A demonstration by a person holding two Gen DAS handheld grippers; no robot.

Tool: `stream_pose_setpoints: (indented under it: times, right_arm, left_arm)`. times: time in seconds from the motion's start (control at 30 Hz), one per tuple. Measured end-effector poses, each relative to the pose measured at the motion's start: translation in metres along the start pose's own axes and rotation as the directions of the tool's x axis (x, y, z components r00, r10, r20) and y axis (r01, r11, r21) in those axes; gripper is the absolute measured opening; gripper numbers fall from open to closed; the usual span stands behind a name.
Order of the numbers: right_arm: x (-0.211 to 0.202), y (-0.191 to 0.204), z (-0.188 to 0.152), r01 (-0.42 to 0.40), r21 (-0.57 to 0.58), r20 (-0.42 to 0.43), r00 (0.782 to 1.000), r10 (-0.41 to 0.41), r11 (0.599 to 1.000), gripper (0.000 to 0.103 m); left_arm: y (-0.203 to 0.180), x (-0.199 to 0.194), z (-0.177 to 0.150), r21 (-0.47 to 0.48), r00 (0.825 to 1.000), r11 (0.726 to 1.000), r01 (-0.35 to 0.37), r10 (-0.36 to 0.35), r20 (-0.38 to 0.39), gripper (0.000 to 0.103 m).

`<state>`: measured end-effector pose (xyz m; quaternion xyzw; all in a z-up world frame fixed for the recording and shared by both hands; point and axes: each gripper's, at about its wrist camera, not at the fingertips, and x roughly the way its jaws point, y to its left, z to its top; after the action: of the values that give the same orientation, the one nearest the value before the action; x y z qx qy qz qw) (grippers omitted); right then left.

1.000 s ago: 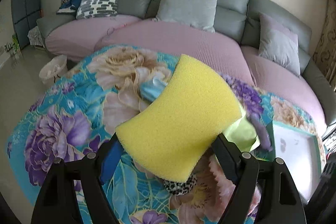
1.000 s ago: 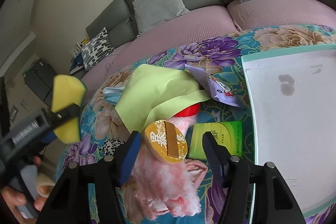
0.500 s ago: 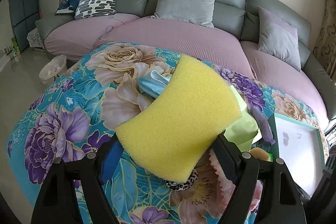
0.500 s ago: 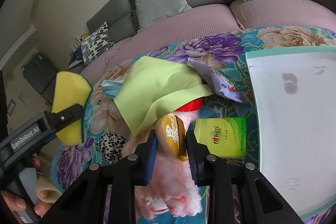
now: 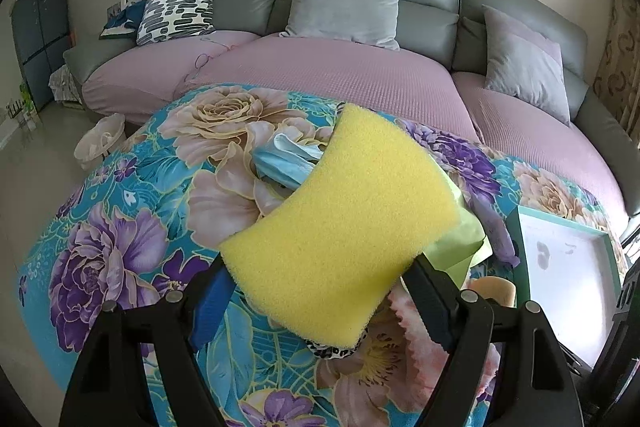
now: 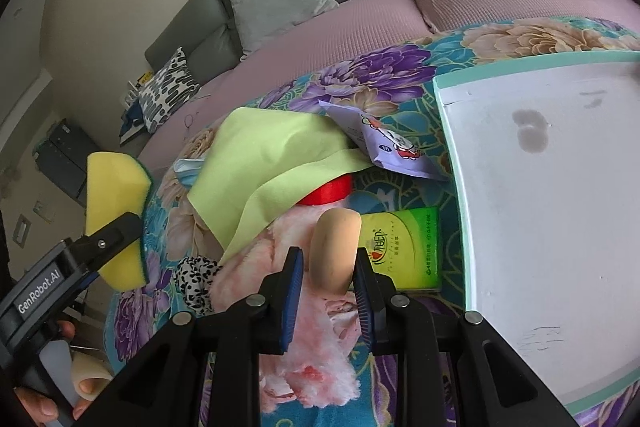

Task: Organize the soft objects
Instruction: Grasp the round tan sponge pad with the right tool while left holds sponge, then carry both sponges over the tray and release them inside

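Since the earlier frame the right gripper (image 6: 326, 263) has closed on the round tan puff (image 6: 334, 251), turning it from face-up to edge-on; the pads now press it from both sides above the pink fluffy item (image 6: 296, 339). The left gripper (image 5: 320, 301) has barely shifted and clamps the yellow sponge (image 5: 340, 223) by its lower edge, raised over the floral cloth (image 5: 132, 227). Just beyond the puff lie a red object (image 6: 330, 189), partly under the lime-green cloth (image 6: 264, 163), and a green tissue pack (image 6: 404, 247). A leopard-print scrunchie (image 6: 196, 277) sits left of the pink item. A white tray (image 6: 568, 211) with teal rim stands at right. A light-blue face mask (image 5: 284, 159) lies behind the sponge.
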<state>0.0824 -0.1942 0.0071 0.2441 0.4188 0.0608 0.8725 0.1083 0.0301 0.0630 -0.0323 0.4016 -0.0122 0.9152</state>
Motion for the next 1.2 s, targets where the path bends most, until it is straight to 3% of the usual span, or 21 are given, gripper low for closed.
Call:
stream_pose_setpoints:
  times: [0.23, 0.3, 0.57, 0.83, 1.07, 1.2]
  right_arm:
    - [0.002, -0.002, 0.001, -0.007, 0.003, -0.009, 1.000, 0.007, 1.000, 0.027]
    - [0.002, -0.002, 0.001, -0.007, 0.003, -0.008, 1.000, 0.007, 1.000, 0.018]
    - [-0.005, -0.005, 0.003, -0.013, 0.022, 0.013, 1.000, 0.013, 1.000, 0.017]
    - [-0.037, -0.008, 0.010, -0.050, 0.036, 0.108, 0.993, 0.046, 0.998, 0.017]
    - [-0.071, -0.039, 0.018, -0.003, 0.102, 0.188, 0.982, -0.016, 0.995, 0.017]
    - [-0.087, -0.063, 0.020, 0.062, 0.149, 0.213, 0.973, -0.093, 0.987, 0.017]
  left_arm:
    - [-0.006, 0.001, -0.001, 0.019, 1.000, 1.000, -0.002, 0.002, -0.005, 0.082]
    - [-0.006, 0.001, -0.001, 0.022, 1.000, 1.000, -0.002, 0.002, -0.004, 0.082]
    - [-0.009, -0.002, -0.002, 0.031, 1.000, 1.000, 0.000, 0.000, 0.008, 0.082]
    - [-0.026, -0.015, -0.003, 0.061, 0.998, 0.998, 0.016, -0.020, 0.055, 0.082]
    - [-0.064, -0.015, -0.008, 0.133, 0.996, 0.990, 0.055, -0.063, 0.057, 0.082]
    - [-0.089, -0.015, -0.013, 0.174, 0.994, 0.981, 0.085, -0.095, 0.053, 0.082]
